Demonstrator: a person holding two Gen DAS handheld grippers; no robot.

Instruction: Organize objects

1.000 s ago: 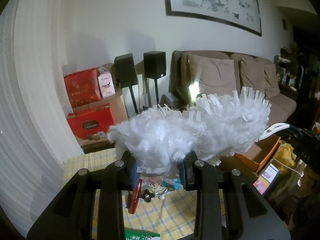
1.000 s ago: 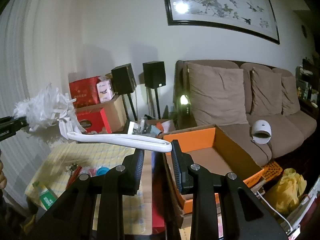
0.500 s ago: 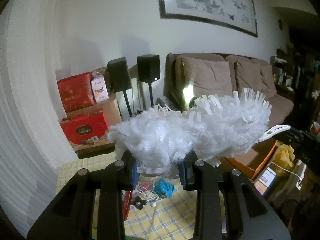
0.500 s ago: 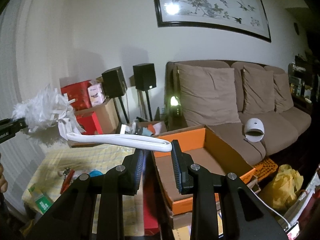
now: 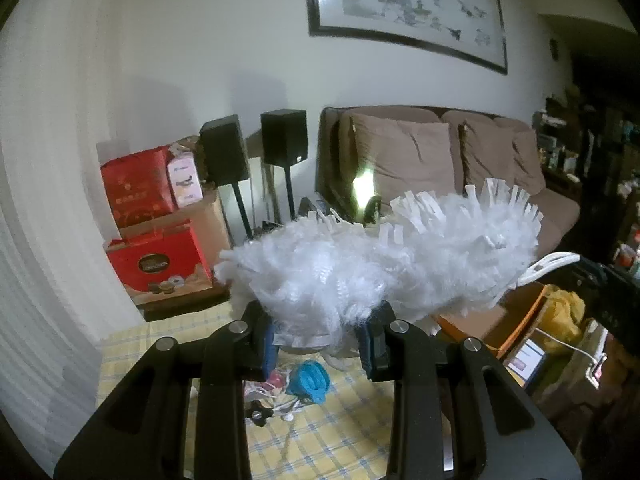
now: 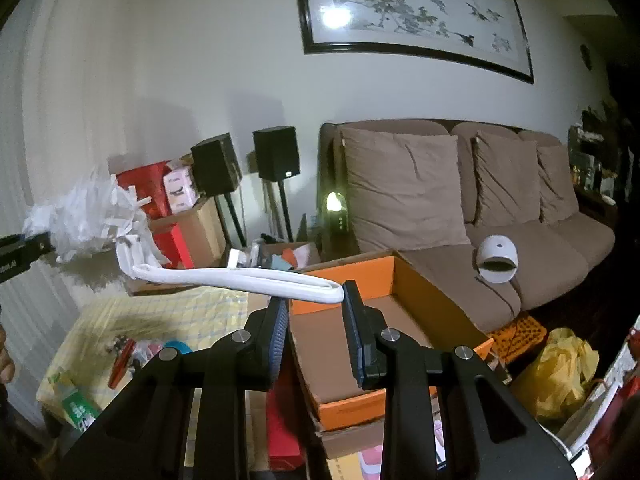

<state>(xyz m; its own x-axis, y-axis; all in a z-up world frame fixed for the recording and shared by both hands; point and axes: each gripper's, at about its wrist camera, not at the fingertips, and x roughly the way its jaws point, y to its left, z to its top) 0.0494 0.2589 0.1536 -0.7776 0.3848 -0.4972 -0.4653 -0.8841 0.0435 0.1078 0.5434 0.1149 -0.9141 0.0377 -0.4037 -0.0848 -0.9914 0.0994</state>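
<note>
White fluffy duster (image 5: pixel 380 264) held up by two tongs.
Left tongs (image 5: pixel 320 344) squeeze its fluffy head mid-frame; right tongs (image 6: pixel 316 312) pinch its white handle (image 6: pixel 240 278), above the orange box (image 6: pixel 400 320).

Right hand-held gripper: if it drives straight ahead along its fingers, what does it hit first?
Most likely the open orange box: the right hand-held gripper, shut on the duster handle, points slightly down into it. Depth is unclear; the brown sofa lies beyond.
</note>
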